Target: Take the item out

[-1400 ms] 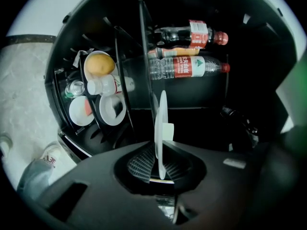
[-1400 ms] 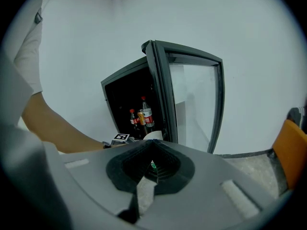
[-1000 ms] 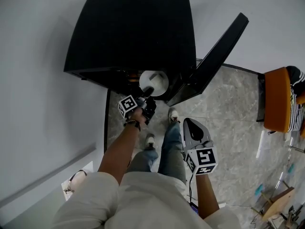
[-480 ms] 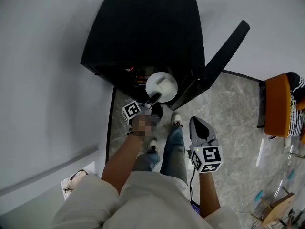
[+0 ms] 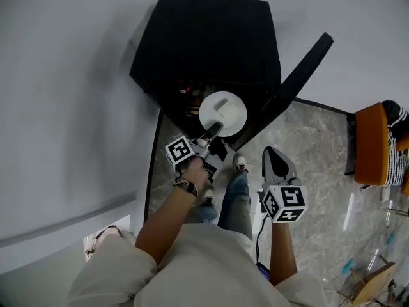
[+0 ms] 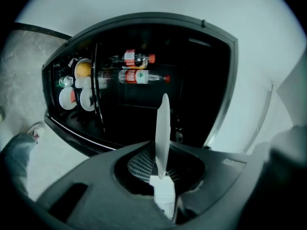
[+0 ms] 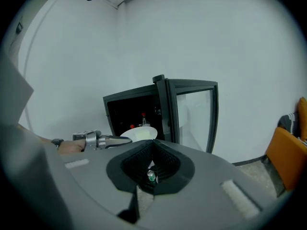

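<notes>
The left gripper (image 5: 214, 130) is clamped narrow on the near rim of the white plate (image 5: 222, 112), which it holds out roughly level at the mouth of the black cabinet (image 5: 211, 37). A pale block (image 5: 225, 109) sits on the plate (what it is, the pictures don't say). The door (image 5: 300, 69) stands open on the right. The right gripper (image 5: 276, 162) hangs near the person's side, jaws together and gripping nothing.

From the left gripper's own camera the plate (image 6: 163, 128) shows edge-on between the pads, with bottles (image 6: 136, 75) on the shelves deep inside.

Now the danger: that is a pinch on a thin rim, with all the weight out beyond it. A jerk or a roll of the wrist could tip the plate, slide the block off, or slip the rim free. A drift right could clip the door.
</notes>
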`<action>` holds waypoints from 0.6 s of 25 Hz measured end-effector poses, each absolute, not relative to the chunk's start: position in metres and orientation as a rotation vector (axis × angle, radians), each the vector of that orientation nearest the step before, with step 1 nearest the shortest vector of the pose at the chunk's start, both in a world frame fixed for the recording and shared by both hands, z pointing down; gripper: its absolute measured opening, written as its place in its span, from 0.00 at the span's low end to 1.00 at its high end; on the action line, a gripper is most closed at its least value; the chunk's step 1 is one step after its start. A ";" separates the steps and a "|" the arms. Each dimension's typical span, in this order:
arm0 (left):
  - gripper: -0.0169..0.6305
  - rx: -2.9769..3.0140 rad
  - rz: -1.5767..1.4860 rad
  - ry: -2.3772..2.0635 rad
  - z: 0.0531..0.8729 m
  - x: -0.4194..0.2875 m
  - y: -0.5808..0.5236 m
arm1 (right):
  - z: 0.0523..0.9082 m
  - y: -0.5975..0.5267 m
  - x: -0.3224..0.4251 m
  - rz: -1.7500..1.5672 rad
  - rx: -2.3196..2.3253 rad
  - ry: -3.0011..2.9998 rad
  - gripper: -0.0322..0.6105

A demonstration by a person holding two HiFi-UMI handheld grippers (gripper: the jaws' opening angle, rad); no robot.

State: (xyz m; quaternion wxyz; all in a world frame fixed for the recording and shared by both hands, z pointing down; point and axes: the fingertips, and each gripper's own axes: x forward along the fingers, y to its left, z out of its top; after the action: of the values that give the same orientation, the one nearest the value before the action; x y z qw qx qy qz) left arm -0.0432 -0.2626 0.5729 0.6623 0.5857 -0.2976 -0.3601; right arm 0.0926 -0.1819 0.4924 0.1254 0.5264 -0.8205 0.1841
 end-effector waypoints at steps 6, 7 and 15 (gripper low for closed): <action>0.06 1.368 -0.812 -0.647 0.525 -0.047 -0.234 | 0.462 -0.175 0.077 0.518 1.564 -2.406 0.06; 0.06 1.379 -0.810 -0.636 0.517 -0.047 -0.229 | 0.457 -0.173 0.075 0.511 1.569 -2.412 0.06; 0.06 1.460 -0.791 -0.554 0.463 -0.042 -0.187 | 0.424 -0.140 0.071 0.455 1.610 -2.430 0.06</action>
State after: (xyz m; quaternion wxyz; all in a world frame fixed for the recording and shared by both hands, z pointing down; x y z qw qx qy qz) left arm -0.0420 -0.1866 0.4626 0.6407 0.6404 -0.2428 -0.3470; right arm 0.0711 -0.1402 0.4239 0.0958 0.5432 -0.8199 0.1536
